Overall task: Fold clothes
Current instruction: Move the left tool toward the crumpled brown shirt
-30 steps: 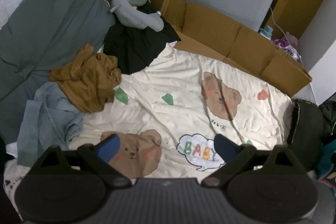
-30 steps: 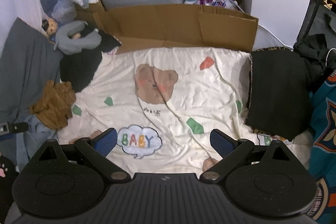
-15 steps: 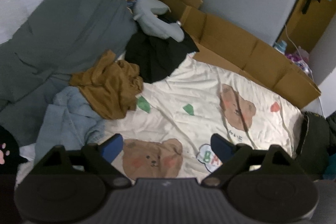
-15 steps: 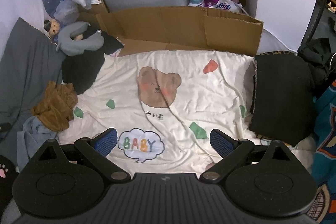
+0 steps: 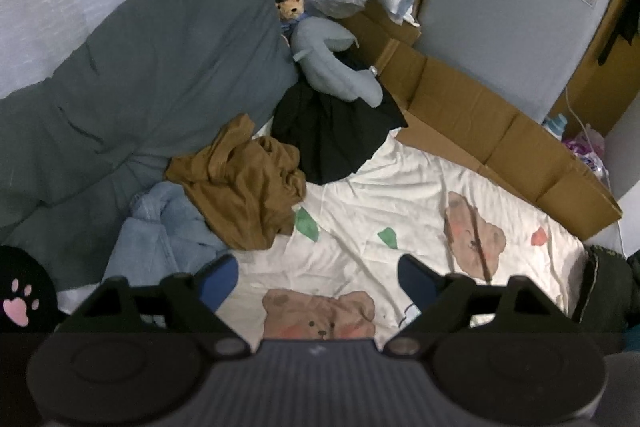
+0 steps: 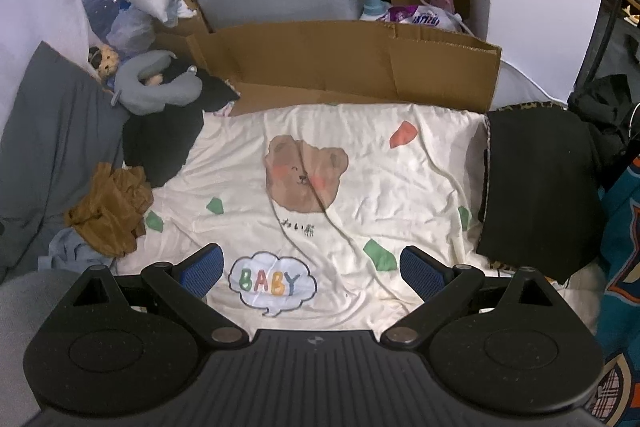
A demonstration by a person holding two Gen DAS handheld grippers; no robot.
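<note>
The bear sheet [image 6: 360, 163] is the landmark: cream, spread flat, prob. kept bare as the folding surface. Grey duvet [image 5: 132, 75] banks up along its left edge, cardboard [image 6: 344, 63] walls off its far edge, likely to stop things sliding off. Unfolded clothes sit bunched at the sheet's left edge, w/ black garment [image 5: 336, 139] at the far-left corner, brown one [image 5: 244, 187] just nearer, blue one [image 5: 164, 239] nearest, partly under the brown. A flat black piece [image 6: 536, 187] lies at the sheet's right edge, apparently folded and set aside. Left gripper [image 5: 318, 277] hovers over the sheet's near-left part, jaws apart but just been narrowing, nothing between them; prob. heading for the pile. Right gripper [image 6: 310, 267] hovers over the BABY print, jaws spread, empty. Left view shows the pile's layering; right view alone shows the folded piece whole, plus bottle [image 6: 372, 5] behind the cardboard.
</note>
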